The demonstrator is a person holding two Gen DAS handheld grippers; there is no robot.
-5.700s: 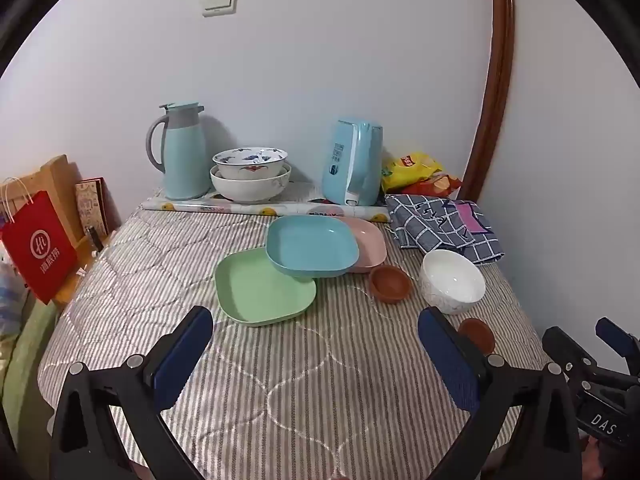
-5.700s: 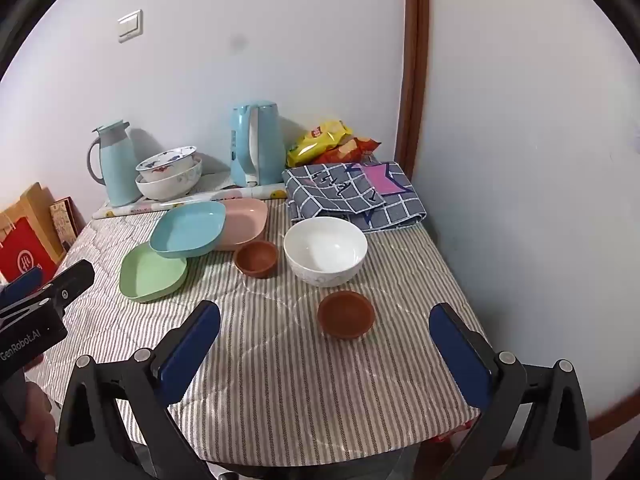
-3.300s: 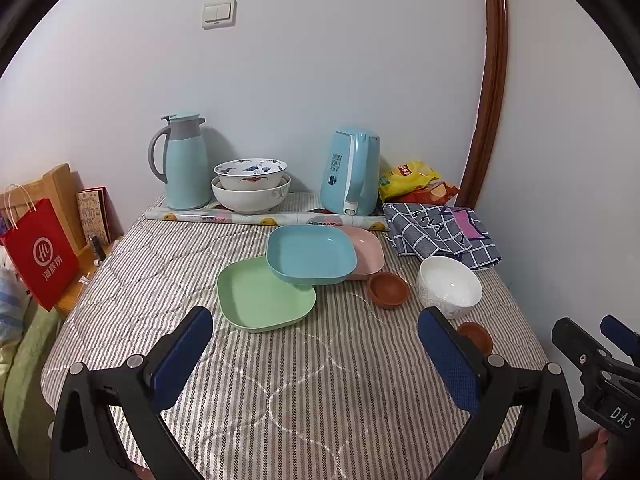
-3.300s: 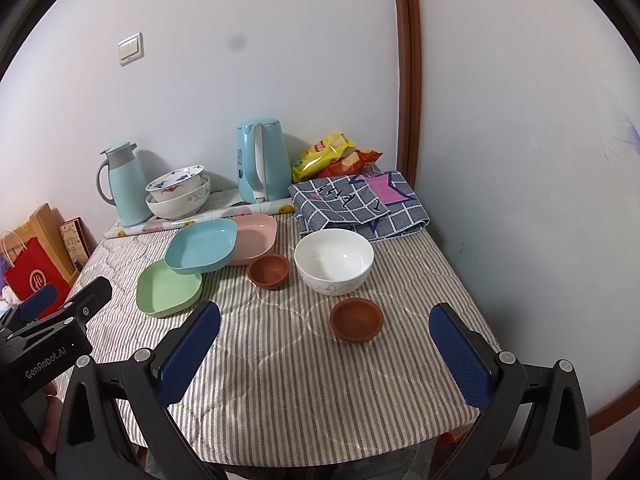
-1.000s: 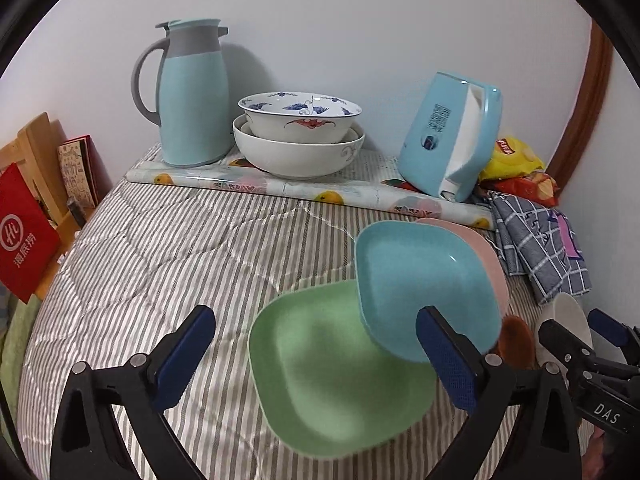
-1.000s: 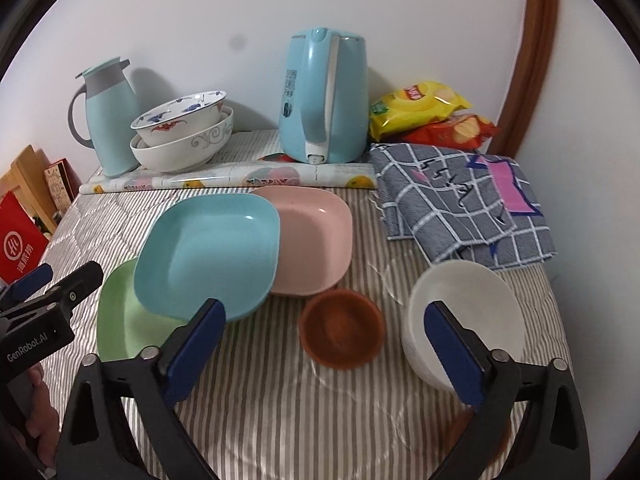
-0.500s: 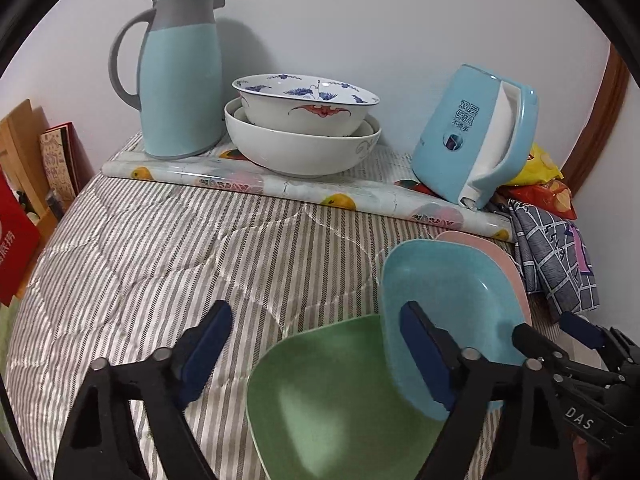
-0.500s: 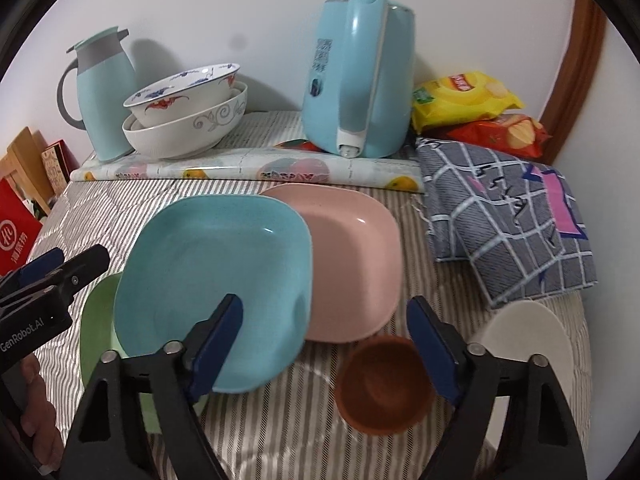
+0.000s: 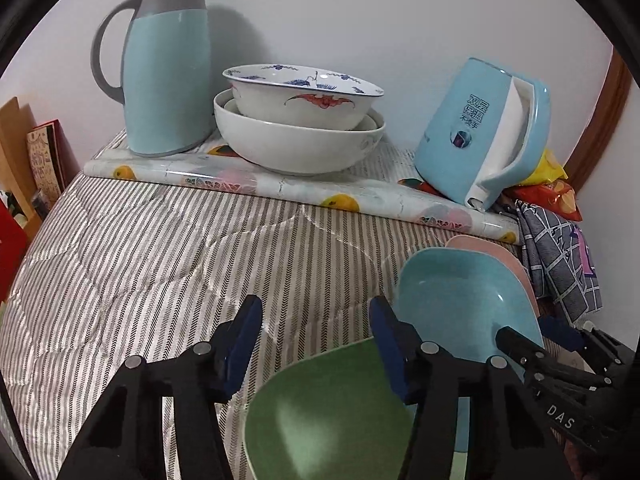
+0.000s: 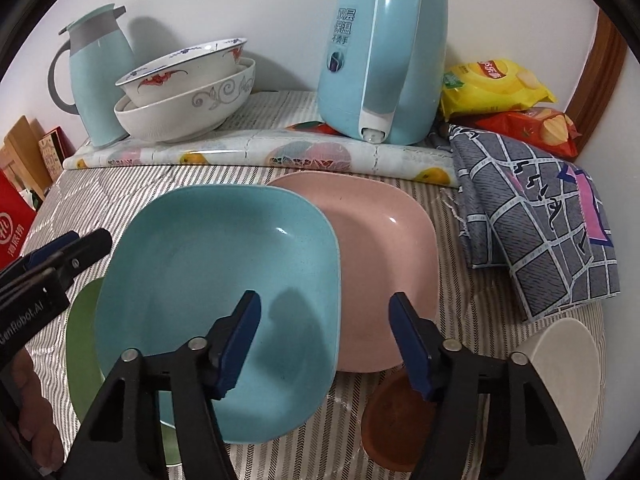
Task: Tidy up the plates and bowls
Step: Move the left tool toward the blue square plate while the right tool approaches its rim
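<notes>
Blue plate [image 10: 216, 296] lies overlapping green plate [image 9: 332, 412] on left, pink plate [image 10: 384, 264] on right, mid striped worktop [image 9: 120, 248]. Right gripper [image 10: 324, 340] above blue plate's near edge, fingers apart, holding nothing. Left gripper [image 9: 316, 344] over green plate's far rim, fingers apart, empty. Brown bowl [image 10: 384, 428], white bowl [image 10: 568, 372] near right.

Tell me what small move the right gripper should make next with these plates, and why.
Probably ease the right gripper forward and down onto the near rim of the blue plate and close. Its jaws are open and empty just above that rim, and the blue plate lies on top, overlapping both the pink plate and the green plate, so it likely has to be lifted first.
</notes>
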